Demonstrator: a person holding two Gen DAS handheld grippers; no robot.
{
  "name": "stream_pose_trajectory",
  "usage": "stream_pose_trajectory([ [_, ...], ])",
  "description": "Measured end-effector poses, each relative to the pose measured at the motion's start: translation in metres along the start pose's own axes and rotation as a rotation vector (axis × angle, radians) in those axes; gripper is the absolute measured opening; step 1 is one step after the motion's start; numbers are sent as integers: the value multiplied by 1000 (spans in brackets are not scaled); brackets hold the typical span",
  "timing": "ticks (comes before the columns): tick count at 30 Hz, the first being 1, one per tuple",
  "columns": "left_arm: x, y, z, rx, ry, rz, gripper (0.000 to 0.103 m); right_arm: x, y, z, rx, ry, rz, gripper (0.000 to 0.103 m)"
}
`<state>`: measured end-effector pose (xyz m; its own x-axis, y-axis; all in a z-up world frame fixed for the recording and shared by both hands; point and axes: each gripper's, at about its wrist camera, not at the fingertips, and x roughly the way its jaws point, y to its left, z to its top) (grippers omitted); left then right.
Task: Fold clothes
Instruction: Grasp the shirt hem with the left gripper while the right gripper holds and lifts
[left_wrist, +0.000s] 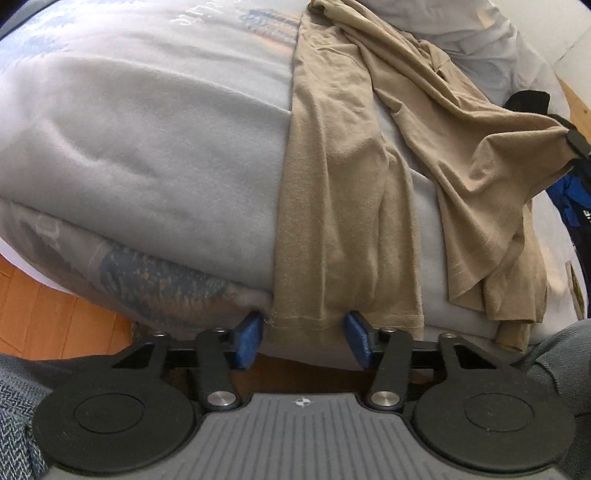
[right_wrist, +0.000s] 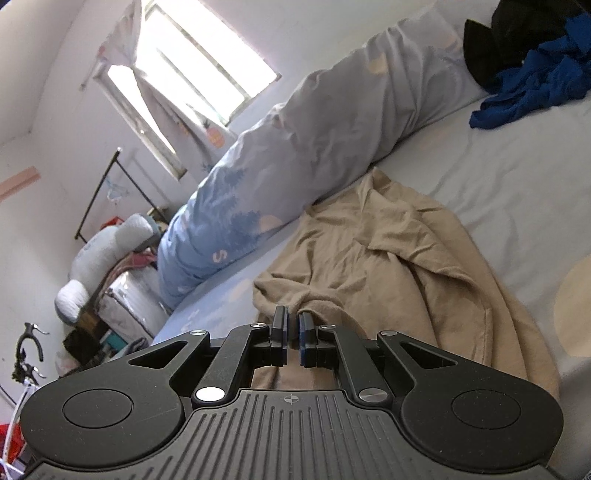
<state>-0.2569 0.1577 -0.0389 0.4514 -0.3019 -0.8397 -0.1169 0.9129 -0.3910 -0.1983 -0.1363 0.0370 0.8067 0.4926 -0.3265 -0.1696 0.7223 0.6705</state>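
A tan garment (left_wrist: 347, 206) lies crumpled on the light blue bed sheet (left_wrist: 147, 155). One long part hangs over the bed's near edge. My left gripper (left_wrist: 303, 334) is open, its blue pads either side of that part's hem, not closed on it. The right gripper shows at the right edge of the left wrist view (left_wrist: 576, 138), holding a lifted corner of the garment. In the right wrist view my right gripper (right_wrist: 292, 325) is shut on a fold of the tan garment (right_wrist: 399, 254).
A rolled blue-printed duvet (right_wrist: 295, 155) lies along the bed's far side. A blue garment (right_wrist: 535, 85) and a black one (right_wrist: 495, 48) lie at the bed's far end. Orange wooden floor (left_wrist: 44, 317) shows below the bed edge. Clutter and a window stand beyond the bed.
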Motion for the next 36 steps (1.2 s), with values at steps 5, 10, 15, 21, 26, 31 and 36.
stream_pose_trajectory([
  [5,-2,-3,-2,11,-11,3,27,3,0,-4,7,24,5,7],
  [10,-15,-1,-4,-2,-54,-30,11,6,0,-6,11,45,18,7],
  [15,-39,7,-5,-56,-133,-84,9,5,1,-7,13,49,33,7],
  [21,-73,24,16,-256,-283,-125,9,2,13,-11,-16,83,95,7],
  [26,-121,43,53,-345,-456,-154,9,-1,28,-16,-54,125,167,7],
  [31,-162,54,114,-342,-611,-133,9,-5,45,-20,-95,164,238,7],
  [36,-176,61,189,-328,-701,-78,8,-8,74,-26,-141,202,291,7],
])
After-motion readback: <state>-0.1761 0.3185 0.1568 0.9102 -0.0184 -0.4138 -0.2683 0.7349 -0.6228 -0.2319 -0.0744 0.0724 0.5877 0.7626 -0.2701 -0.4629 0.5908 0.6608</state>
